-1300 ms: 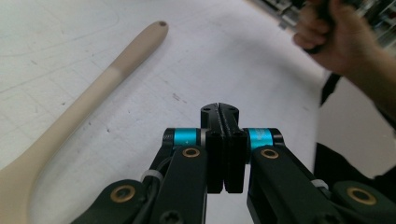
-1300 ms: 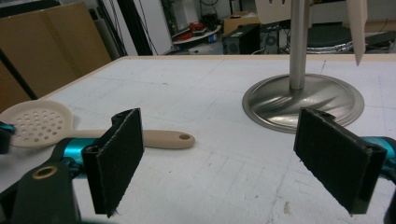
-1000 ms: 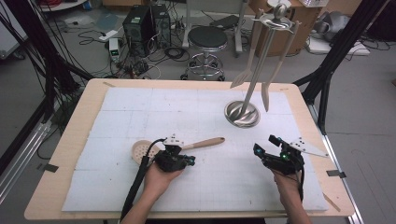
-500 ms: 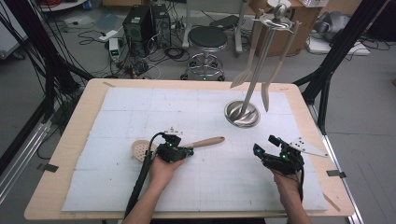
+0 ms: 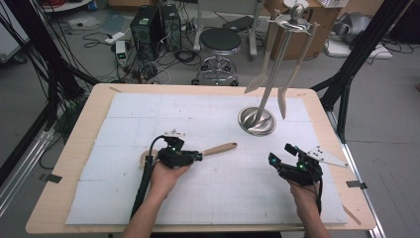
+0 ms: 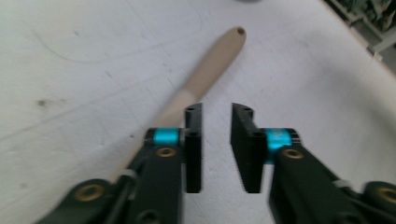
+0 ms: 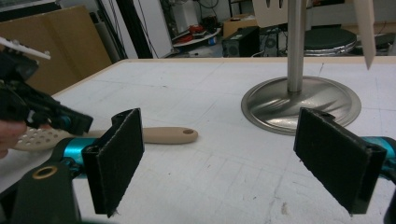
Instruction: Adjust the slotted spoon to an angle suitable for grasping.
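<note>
In the high view, a wooden table (image 5: pixel 74 144) carries a white mat (image 5: pixel 148 119). A beige slotted spoon (image 5: pixel 220 148) lies on the mat left of centre, its handle pointing right and slightly far, its perforated head at the left end mostly hidden under the left hand. The left gripper (image 5: pixel 198 157) hangs just over the spoon's handle, pointing right. The right gripper (image 5: pixel 278 154) is at the near right of the mat, well apart from the spoon, pointing left and far. A steel utensil stand (image 5: pixel 257 120) sits on the far right part of the mat, with two beige utensils hanging from its top.

In the left gripper view, the jaws stand released with a narrow gap between them; the spoon's handle (image 6: pixel 210 65) passes beside and under the left-hand jaw, not between the two.

In the right gripper view, the jaws are spread wide, grasping nothing. Beyond them lie the spoon (image 7: pixel 163 135), the stand's round base (image 7: pixel 301 103), and the left gripper (image 7: pixel 70 122) over the spoon's perforated end.
</note>
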The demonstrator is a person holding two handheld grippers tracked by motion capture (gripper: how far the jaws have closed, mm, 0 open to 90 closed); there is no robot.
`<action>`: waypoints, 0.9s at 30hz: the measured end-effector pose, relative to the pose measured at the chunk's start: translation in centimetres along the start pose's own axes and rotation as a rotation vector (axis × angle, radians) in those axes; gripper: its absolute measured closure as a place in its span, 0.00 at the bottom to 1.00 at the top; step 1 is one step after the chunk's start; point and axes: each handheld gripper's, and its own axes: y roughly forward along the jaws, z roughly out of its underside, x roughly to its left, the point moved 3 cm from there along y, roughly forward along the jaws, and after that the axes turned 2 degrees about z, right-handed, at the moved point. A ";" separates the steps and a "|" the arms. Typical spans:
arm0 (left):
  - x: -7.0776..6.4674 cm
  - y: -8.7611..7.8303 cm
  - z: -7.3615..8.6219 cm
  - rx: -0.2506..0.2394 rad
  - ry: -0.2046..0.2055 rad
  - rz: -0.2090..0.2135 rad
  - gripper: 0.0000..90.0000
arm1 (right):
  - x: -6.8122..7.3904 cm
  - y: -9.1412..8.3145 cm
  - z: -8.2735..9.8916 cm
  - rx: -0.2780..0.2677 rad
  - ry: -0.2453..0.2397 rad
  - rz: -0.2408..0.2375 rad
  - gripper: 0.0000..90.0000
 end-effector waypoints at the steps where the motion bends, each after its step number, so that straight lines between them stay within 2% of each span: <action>1: 0.0 -0.3 -0.3 0.000 0.006 0.004 0.78 | 0.0 0.0 0.0 0.000 0.000 0.001 0.17; 6: 0.9 -1.0 -1.6 0.048 0.064 -0.025 0.73 | 0.0 0.0 0.0 0.000 -0.001 0.001 0.17; 8: 1.6 -0.8 -1.6 0.057 0.043 0.002 0.70 | 0.0 0.0 0.0 -0.002 -0.005 -0.001 0.17; 9: 2.0 -0.6 -1.4 0.076 0.040 -0.002 0.68 | 0.0 0.0 0.0 -0.002 -0.004 -0.001 0.17; 10: 2.2 -0.4 -1.3 0.101 0.043 -0.022 0.67 | 0.0 0.0 0.0 0.000 -0.001 0.002 0.17; 11: 2.3 -0.2 -1.2 0.112 0.061 -0.027 0.65 | -0.1 0.0 0.0 -0.003 -0.002 0.001 0.17; 17: 2.1 0.5 -1.0 0.131 0.105 -0.030 0.63 | -0.1 0.1 0.0 0.000 -0.003 0.001 0.17; 20: 1.6 1.2 -0.7 0.160 0.156 -0.046 0.63 | 0.0 0.1 0.0 0.003 0.002 -0.001 0.17; 22: 1.2 1.7 -0.5 0.183 0.192 -0.037 0.64 | -0.1 0.1 0.0 -0.001 0.000 0.001 0.17; 23: 1.1 1.8 -0.4 0.196 0.212 -0.049 0.64 | -0.1 0.1 0.0 0.000 -0.001 0.000 0.17; 27: 1.1 2.2 -0.2 0.221 0.225 -0.064 0.66 | -0.1 0.1 0.1 0.004 0.005 0.001 0.17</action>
